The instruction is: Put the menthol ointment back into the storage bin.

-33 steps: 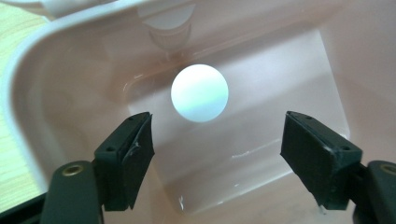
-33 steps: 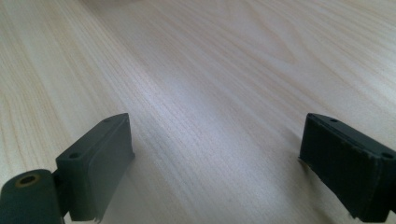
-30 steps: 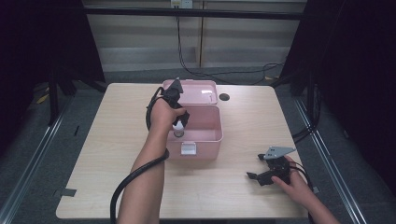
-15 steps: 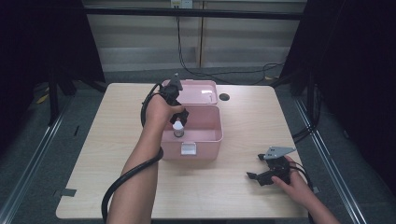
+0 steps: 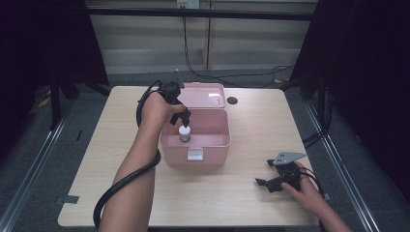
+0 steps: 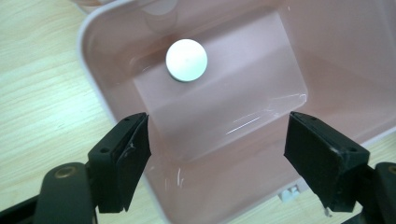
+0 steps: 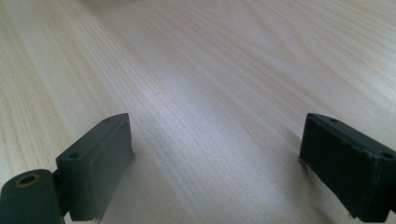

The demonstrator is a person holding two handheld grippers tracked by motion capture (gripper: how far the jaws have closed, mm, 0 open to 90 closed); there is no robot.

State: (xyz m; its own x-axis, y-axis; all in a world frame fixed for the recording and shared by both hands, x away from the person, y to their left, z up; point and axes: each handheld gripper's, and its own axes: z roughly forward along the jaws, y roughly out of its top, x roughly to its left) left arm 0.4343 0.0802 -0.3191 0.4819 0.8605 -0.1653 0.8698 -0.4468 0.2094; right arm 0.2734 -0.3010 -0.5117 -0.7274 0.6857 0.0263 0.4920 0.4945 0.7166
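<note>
Lab recording bay: bare wooden table [image 5: 121, 140], dark curtains [image 5: 43, 43], trailing cables [image 5: 232, 77].

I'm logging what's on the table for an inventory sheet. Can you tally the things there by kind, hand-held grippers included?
Open pink plastic box with a white latch: 1
Small white-capped bottle standing inside the box: 1
Black hand-held grippers, left gripper over the box, right gripper resting on the light wooden table: 2
Total: 4

Pale wooden table [image 5: 121, 159] on grey floor [image 5: 43, 169]; dark curtains [image 5: 367, 72] flank a light wall [image 5: 241, 43], cables [image 5: 232, 75] trailing
</note>
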